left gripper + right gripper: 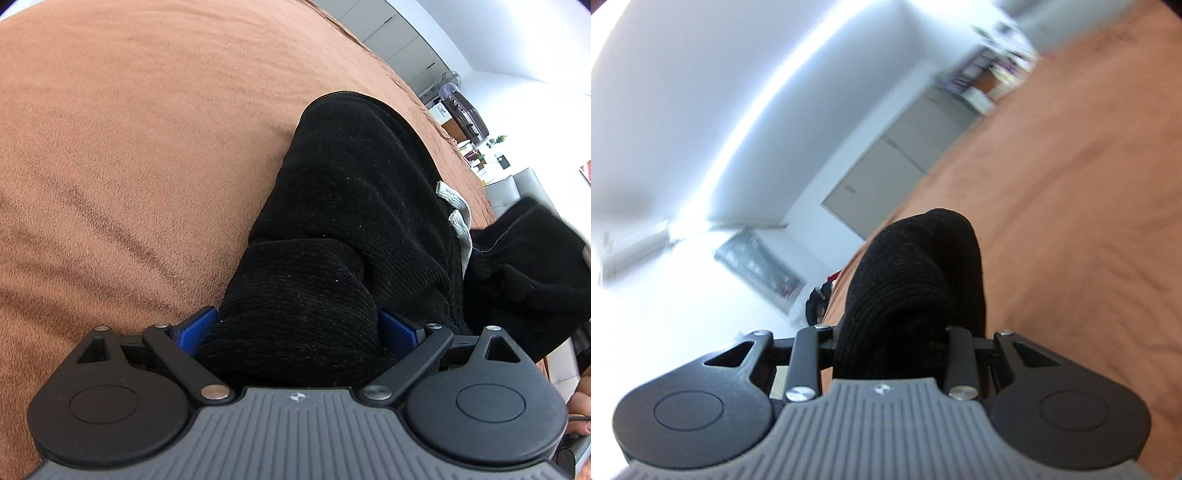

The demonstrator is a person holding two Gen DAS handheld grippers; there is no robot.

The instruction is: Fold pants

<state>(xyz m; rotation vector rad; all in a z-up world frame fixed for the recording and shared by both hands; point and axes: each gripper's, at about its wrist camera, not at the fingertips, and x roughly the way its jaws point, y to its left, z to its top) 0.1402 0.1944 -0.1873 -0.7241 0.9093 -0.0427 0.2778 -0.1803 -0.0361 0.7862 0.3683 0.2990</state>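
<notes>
step in hand: lifting for a fold. left claw (295,328) and right claw (890,332) each clamp a bunch of the black pants (354,192), which lie on the brown bed (147,147). next: carry the raised end across, keeping both grips.

Bare brown bedspread (129,155) left of black pants (351,184) — cabinets (905,147) beyond bed edge

The left gripper (299,328) points steeply downward, its blue pads (194,330) set fairly wide apart and pressed against a thick bunch of the black pants (354,206) between them. The right gripper (886,339) points close to level and is rolled to one side, its jaws drawn in narrow and clamped on a fold of the same pants.
</notes>
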